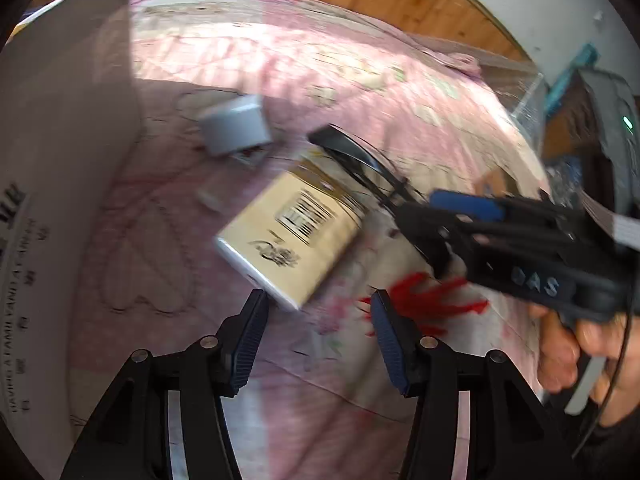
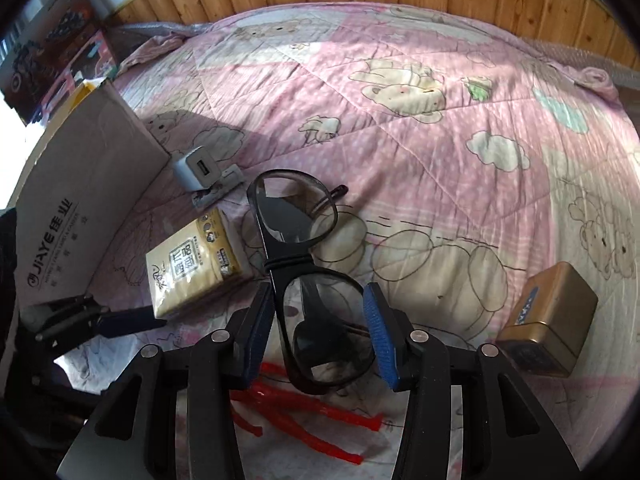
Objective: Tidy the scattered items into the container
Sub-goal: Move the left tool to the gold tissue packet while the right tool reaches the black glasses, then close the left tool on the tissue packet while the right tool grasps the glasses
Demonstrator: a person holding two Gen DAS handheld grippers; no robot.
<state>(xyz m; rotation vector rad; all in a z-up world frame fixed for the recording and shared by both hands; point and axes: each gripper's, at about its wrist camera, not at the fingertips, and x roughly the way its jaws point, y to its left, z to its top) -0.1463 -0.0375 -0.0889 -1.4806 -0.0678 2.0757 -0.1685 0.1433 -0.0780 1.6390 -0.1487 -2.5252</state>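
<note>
Much bare quilt (image 2: 440, 152) right of glasses (image 2: 304, 264), box wall (image 2: 80, 184) left, apparently close.

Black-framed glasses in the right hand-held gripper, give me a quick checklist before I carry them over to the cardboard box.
1. Black-framed glasses sit between the right hand-held gripper fingers: ok.
2. Firm clamp on the frame: cannot tell.
3. Glasses lifted off the pink quilt: cannot tell.
4. Grey cardboard box within view on the left: ok.
5. Left hand-held gripper open and empty: ok.
6. Beige tissue pack lies near the path: not ok.
</note>
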